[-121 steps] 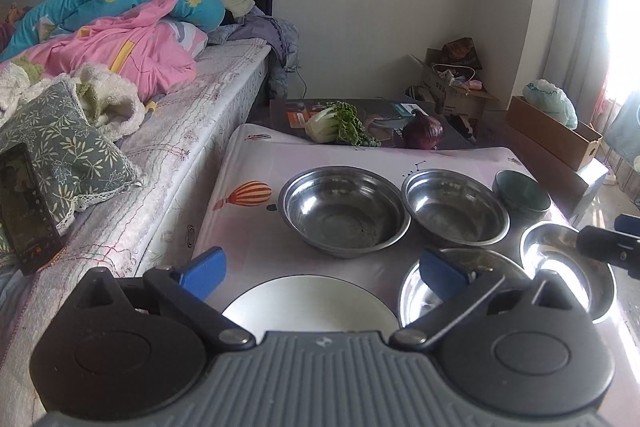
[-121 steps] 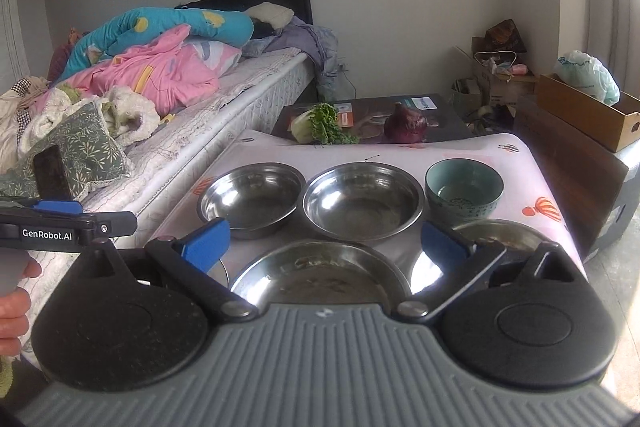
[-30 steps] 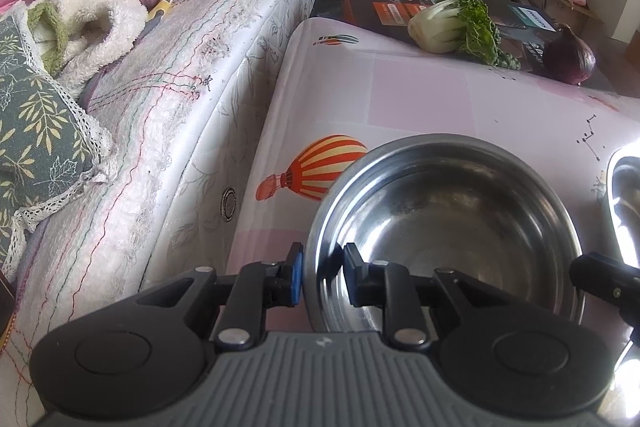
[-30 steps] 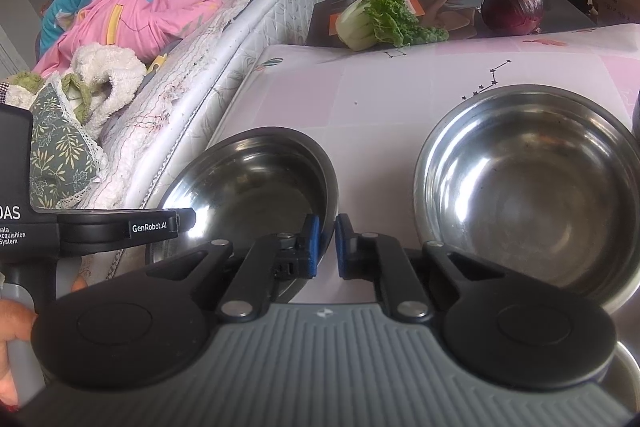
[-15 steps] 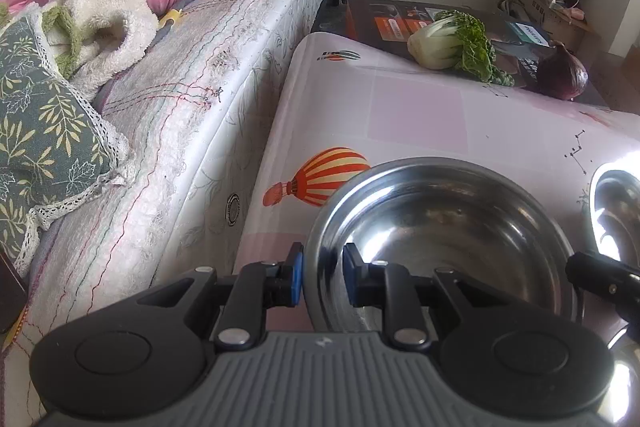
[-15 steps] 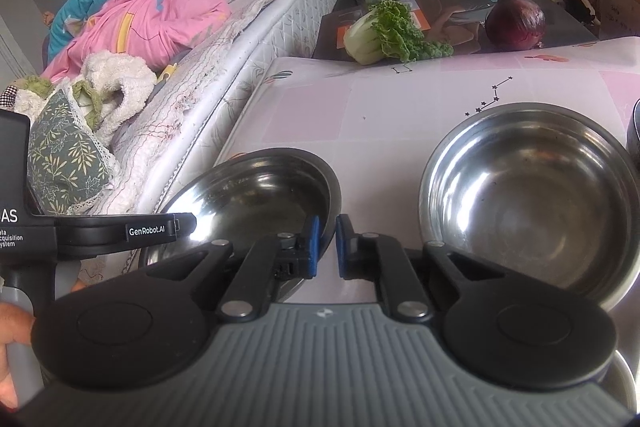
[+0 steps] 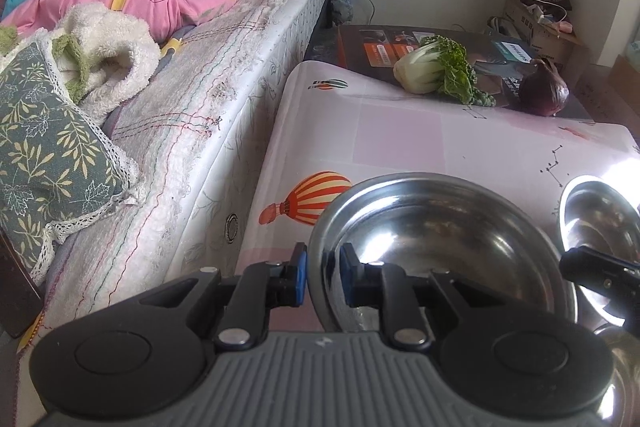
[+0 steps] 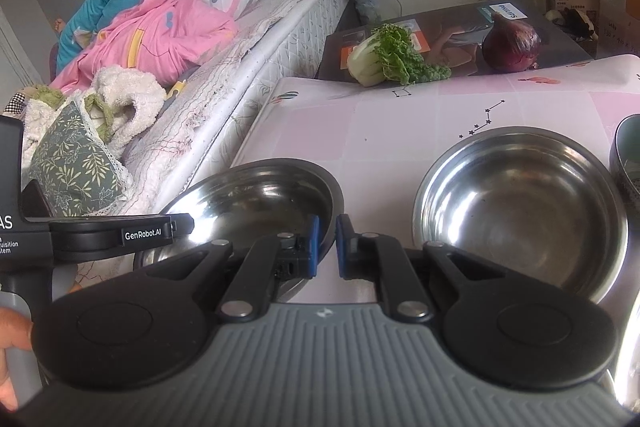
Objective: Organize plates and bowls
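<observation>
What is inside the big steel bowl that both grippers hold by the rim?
The big steel bowl looks empty: bare shiny metal with reflections. Its near inner wall is hidden behind the left gripper and the right gripper.

Bright daylight from the right, steel glare, fisheye-warped edges.

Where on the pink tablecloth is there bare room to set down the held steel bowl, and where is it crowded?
The free patch is the far strip of the tablecloth, between the held bowl, the second steel bowl and the cabbage and onion. The balloon print is also bare. The near edge is crowded with bowls and both tools.
</observation>
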